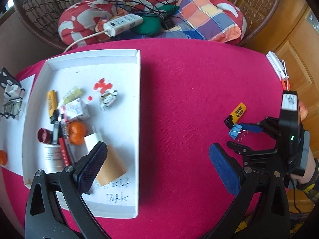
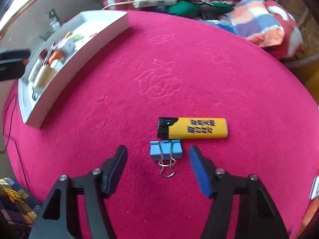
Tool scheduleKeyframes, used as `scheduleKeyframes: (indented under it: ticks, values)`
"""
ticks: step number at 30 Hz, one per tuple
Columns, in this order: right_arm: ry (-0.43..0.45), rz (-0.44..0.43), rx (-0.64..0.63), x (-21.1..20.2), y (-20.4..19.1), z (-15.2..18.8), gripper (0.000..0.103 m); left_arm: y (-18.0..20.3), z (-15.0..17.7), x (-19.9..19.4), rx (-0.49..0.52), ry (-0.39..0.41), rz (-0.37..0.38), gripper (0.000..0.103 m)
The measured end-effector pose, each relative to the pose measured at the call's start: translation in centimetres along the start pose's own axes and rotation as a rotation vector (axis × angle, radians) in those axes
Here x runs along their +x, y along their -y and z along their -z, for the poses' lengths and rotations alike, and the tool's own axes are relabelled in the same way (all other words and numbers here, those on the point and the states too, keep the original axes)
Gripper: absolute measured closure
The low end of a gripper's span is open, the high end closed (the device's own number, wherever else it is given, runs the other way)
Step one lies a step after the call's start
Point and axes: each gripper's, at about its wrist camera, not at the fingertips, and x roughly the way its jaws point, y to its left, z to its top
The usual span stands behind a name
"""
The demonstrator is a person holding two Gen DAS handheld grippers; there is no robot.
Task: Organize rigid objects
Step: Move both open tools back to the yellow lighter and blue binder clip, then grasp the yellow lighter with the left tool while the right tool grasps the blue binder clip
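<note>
On the pink cloth [image 2: 159,69] a yellow lighter [image 2: 197,128] lies beside a small blue binder clip [image 2: 165,150]. My right gripper [image 2: 158,150] points down at the clip, which sits between its open blue pads without touching either. In the left wrist view the same right gripper [image 1: 238,137] stands at the clip [image 1: 235,132], with the lighter [image 1: 238,111] just beyond. My left gripper [image 1: 157,146] is open and holds nothing. Its left finger [image 1: 93,165] hangs over the white tray [image 1: 137,119], which holds another yellow lighter [image 1: 51,103], an orange fruit [image 1: 76,132], a small box [image 1: 76,109] and several other items.
Behind the table stands a wicker chair with cushions [image 1: 207,14], a white power strip [image 1: 123,23] and black cables. A sheet of paper with a clipped bundle [image 1: 11,99] lies left of the tray. A white object [image 1: 277,63] sits at the table's right edge.
</note>
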Motion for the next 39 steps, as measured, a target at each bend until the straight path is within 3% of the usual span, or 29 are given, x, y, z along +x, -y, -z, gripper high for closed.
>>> scheduleKeyframes:
  ticks: [1,4,7,13,17,23,26,27,29,33,39]
  values:
    - [-0.005,0.017,-0.026,0.2,-0.3,0.2,0.060,0.5,-0.3,0.4,0.005,-0.006,0.005,0.000]
    - [0.013,0.014,-0.048,-0.2,-0.4,1.0,0.072,2.9,-1.2,1.9,0.064,-0.017,0.029,0.000]
    - [0.012,-0.015,0.015,-1.2,0.8,2.9,0.072,6.0,-1.9,3.7,0.167,-0.033,0.061,0.000]
    - [0.023,-0.096,0.295,-4.2,5.6,8.1,0.072,13.4,-2.7,7.5,0.386,-0.069,0.124,0.001]
    - [0.052,-0.094,0.386,-6.4,7.2,10.5,0.072,16.9,-3.2,9.8,0.511,-0.070,0.102,0.019]
    - [0.103,-0.126,0.478,-8.3,9.0,12.1,0.072,18.7,-3.3,12.9,0.621,-0.140,0.082,0.031]
    - [0.122,-0.147,0.494,-8.7,9.4,12.3,0.072,18.5,-3.0,13.0,0.628,-0.143,0.090,0.034]
    - [0.127,-0.151,0.493,-8.8,9.4,12.3,0.072,18.4,-3.1,12.9,0.626,-0.140,0.090,0.043]
    - [0.134,-0.158,0.490,-8.9,9.3,12.2,0.072,18.4,-3.3,12.5,0.626,-0.127,0.094,0.076]
    - [0.144,-0.168,0.479,-9.3,8.8,11.8,0.072,18.5,-3.4,12.3,0.607,-0.124,0.075,0.079]
    - [0.177,-0.161,0.470,-10.0,8.8,10.8,0.072,18.3,-3.3,9.5,0.494,-0.074,0.136,0.079]
